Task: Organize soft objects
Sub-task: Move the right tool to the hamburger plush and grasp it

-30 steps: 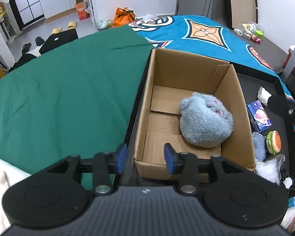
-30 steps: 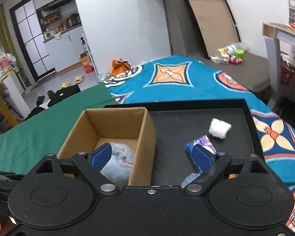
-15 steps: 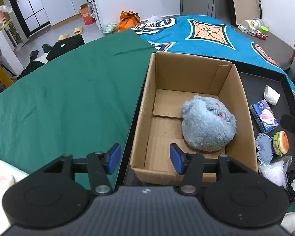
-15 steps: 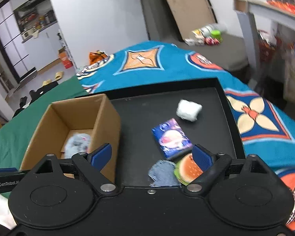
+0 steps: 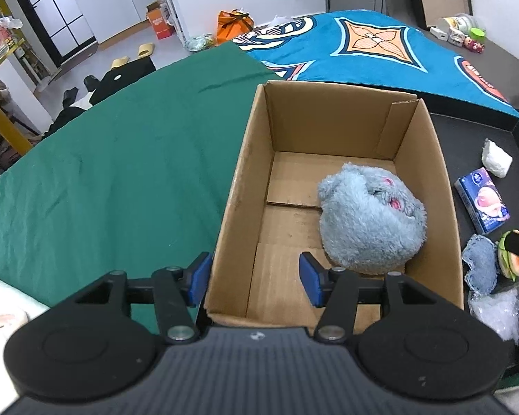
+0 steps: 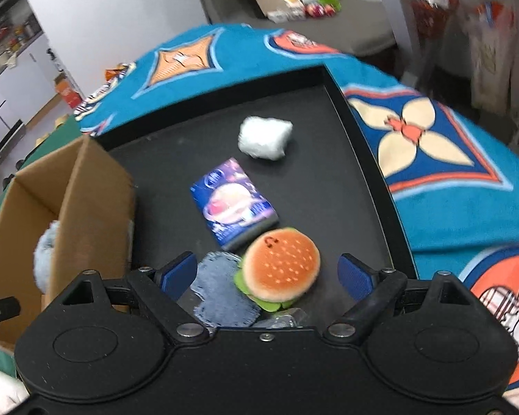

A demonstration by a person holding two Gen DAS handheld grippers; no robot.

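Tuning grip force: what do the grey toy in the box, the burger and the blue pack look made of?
Grey toy: long-pile plush, matte, shaggy fibres.
Burger: short-pile plush, likely stuffed; soft rounded bun, printed seeds.
Blue pack: glossy printed film, probably a tissue pack; contents not visible.
Box: plain corrugated cardboard, raw brown edges.

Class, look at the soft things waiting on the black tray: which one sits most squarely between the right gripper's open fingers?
The burger toy. The denim patch lies off toward one finger, and the white wad lies farther up the tray.
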